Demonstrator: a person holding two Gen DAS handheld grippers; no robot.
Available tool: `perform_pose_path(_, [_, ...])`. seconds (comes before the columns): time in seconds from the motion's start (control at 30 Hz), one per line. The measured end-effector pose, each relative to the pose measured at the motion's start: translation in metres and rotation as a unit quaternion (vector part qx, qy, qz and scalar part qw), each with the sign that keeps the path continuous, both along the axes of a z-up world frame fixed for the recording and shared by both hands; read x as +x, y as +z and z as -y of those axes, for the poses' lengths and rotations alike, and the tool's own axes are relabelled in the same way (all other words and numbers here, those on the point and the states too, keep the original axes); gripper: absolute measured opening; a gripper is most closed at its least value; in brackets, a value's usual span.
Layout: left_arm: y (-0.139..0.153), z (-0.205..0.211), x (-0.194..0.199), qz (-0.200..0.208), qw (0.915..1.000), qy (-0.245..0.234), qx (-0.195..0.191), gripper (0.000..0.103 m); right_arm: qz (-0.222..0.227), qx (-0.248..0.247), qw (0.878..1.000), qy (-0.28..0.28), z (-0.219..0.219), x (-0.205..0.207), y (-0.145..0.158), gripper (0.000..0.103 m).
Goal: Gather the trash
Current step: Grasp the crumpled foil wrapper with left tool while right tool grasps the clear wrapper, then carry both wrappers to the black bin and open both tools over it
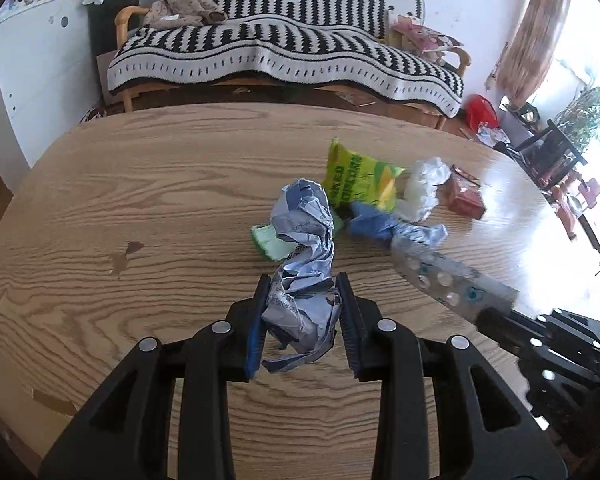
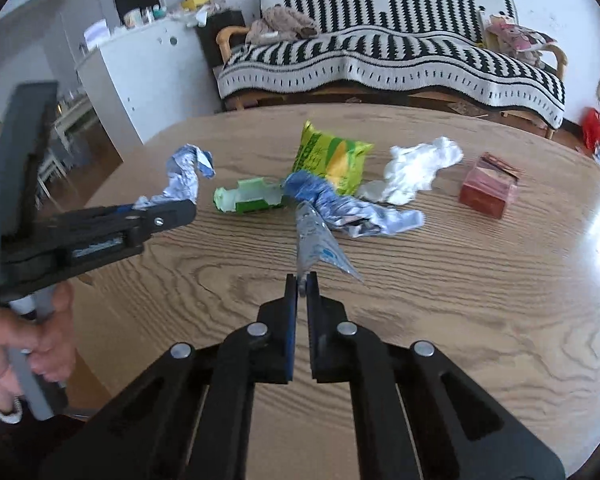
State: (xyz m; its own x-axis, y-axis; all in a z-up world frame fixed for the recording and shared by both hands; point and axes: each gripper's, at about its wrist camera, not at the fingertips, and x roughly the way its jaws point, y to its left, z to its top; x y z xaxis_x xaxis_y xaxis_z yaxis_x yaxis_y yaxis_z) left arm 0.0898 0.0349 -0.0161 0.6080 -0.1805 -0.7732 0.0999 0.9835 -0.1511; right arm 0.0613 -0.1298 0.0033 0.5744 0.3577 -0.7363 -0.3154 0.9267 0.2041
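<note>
Holding trash in both tools, the person lifts two pieces above the round wooden table (image 1: 140,184). The left gripper (image 1: 303,288) is clamped on a crumpled blue and silver wrapper (image 1: 304,248), which sticks up from between its fingers. The right gripper (image 2: 301,280) is pressed together on the edge of a shiny pill sheet (image 2: 316,240), pinching only a thin corner.

That thin pinch could slip, I think, and the pill sheet could fall back on the table. Its far end looks close to another blue wrapper (image 2: 364,212), so it might drag that one along. The crumpled wrapper is long and floppy, so its loose end could bump the green box (image 2: 252,200) and push it away.

Now the count. Two grippers, and two pieces held. Still lying on the table I see one green box, one yellow and green snack bag (image 2: 332,156), one white crumpled plastic (image 2: 416,168), one small red box (image 2: 488,190) and one blue wrapper. That makes five pieces left to pick up.
</note>
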Motion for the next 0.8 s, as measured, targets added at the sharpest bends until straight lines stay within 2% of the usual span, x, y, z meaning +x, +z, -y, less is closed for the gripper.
perform_pose_path(0.23, [0.015,0.042,-0.008,0.015,0.9992,-0.036,-0.009,0.032,0.029,0.008,0.999,-0.036,0.053,-0.042,0.028,0.006])
perform_pose_path(0.43, [0.019,0.116,-0.024,0.022,0.9944,-0.103,-0.011,0.032,0.038,0.003,0.993,-0.112,0.136,-0.078,0.039,0.005])
perform_pose_path(0.57, [0.021,0.178,-0.042,0.026,0.9864,-0.161,-0.020,0.032,0.049,-0.009,0.986,-0.161,0.194,-0.105,0.044,0.006])
perform_pose_path(0.73, [0.021,0.259,-0.070,0.034,0.9708,-0.236,-0.032,0.032,0.046,-0.022,0.971,-0.234,0.270,-0.145,0.038,0.006])
perform_pose_path(0.8, [0.018,0.294,-0.086,0.034,0.9621,-0.268,-0.036,0.032,0.046,-0.026,0.965,-0.259,0.297,-0.160,0.035,0.006])
